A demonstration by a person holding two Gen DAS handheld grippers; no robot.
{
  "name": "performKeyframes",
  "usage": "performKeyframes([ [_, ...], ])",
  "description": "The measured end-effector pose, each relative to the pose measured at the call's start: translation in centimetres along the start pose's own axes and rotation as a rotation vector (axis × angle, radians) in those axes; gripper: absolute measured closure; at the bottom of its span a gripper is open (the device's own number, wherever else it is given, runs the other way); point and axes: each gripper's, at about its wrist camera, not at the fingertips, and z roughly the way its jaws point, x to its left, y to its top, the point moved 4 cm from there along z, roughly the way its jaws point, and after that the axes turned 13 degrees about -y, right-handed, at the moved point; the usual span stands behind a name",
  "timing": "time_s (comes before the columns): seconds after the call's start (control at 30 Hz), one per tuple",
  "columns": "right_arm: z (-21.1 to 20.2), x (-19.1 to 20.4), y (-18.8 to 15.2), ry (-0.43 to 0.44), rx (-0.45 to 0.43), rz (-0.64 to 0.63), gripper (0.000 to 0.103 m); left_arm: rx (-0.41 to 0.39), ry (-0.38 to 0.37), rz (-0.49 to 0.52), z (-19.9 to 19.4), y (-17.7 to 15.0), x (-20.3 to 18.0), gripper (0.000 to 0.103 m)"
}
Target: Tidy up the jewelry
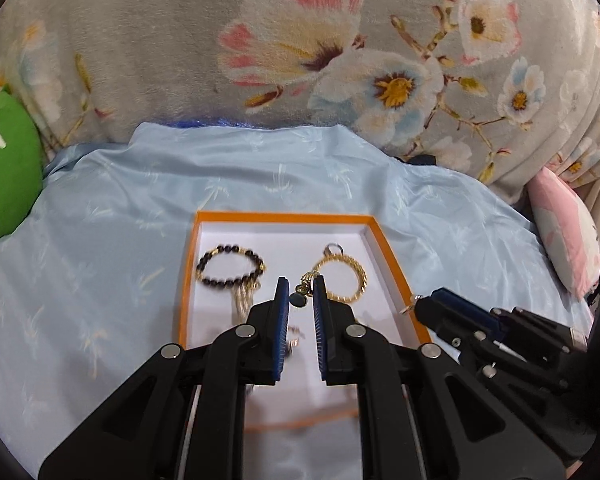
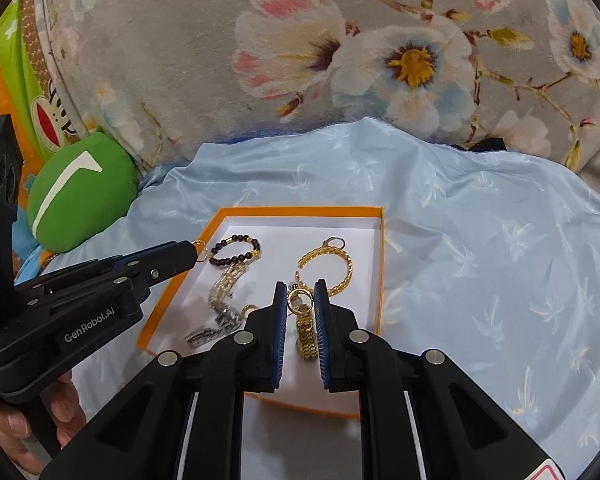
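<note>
An orange-rimmed white box [image 1: 392, 260] [image 2: 376, 264] lies on the blue cloth. In it are a dark beaded bracelet [image 1: 230, 266] [image 2: 236, 250], a gold chain bracelet [image 1: 342, 278] [image 2: 332, 266], a silver chain [image 2: 220, 300] and a gold watch-style band [image 2: 306, 336]. My left gripper [image 1: 301, 292] [image 2: 198, 254] hangs over the box, jaws slightly apart around a small earring [image 1: 300, 300]; a small gold ring [image 2: 201, 245] sits at its tip. My right gripper [image 2: 301, 300] [image 1: 418, 304] stands jaws slightly apart around a gold hoop [image 2: 299, 295] above the band.
The light blue cloth [image 1: 100, 220] covers a soft surface. A grey floral blanket [image 1: 300, 40] rises behind. A green plush [image 2: 80, 196] lies at the left, a pink cushion [image 1: 564, 232] at the right. A hand [image 2: 66, 408] holds the left gripper.
</note>
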Motion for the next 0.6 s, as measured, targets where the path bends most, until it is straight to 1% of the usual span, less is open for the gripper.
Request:
performKeyframes([
  [0.07,1.3,0.0,0.1,-0.004,0.009,0.002,0.091,0.011,-0.002,0.000,1.7,0.5,0.3,0.092],
  [0.23,3.9,-0.1,-0.1,-0.005,0.032,0.008,0.090,0.045,0.004,-0.002,5.0,0.4,1.1,0.092],
  [0.37,4.8,0.2,-0.3,-0.012,0.033,-0.009,0.090,0.048,0.004,-0.025,6.3,0.2,1.8,0.091],
  [0.4,4.8,0.2,-0.3,-0.018,0.023,-0.008,0.089,0.046,0.011,-0.031,6.3,0.2,2.0,0.084],
  [0.43,4.7,0.1,-0.3,-0.021,0.015,-0.009,0.088,0.037,0.014,-0.036,6.2,0.2,2.2,0.075],
  [0.47,4.6,0.0,-0.3,-0.026,0.011,-0.008,0.087,0.027,0.016,-0.038,6.1,0.2,2.3,0.071],
  [0.5,4.4,-0.1,-0.3,-0.028,0.004,-0.006,0.087,0.017,0.015,-0.041,5.8,0.3,2.4,0.069],
  [0.6,3.2,-0.5,-0.3,-0.024,-0.006,0.013,0.087,-0.007,0.027,-0.047,4.5,0.4,2.6,0.069],
])
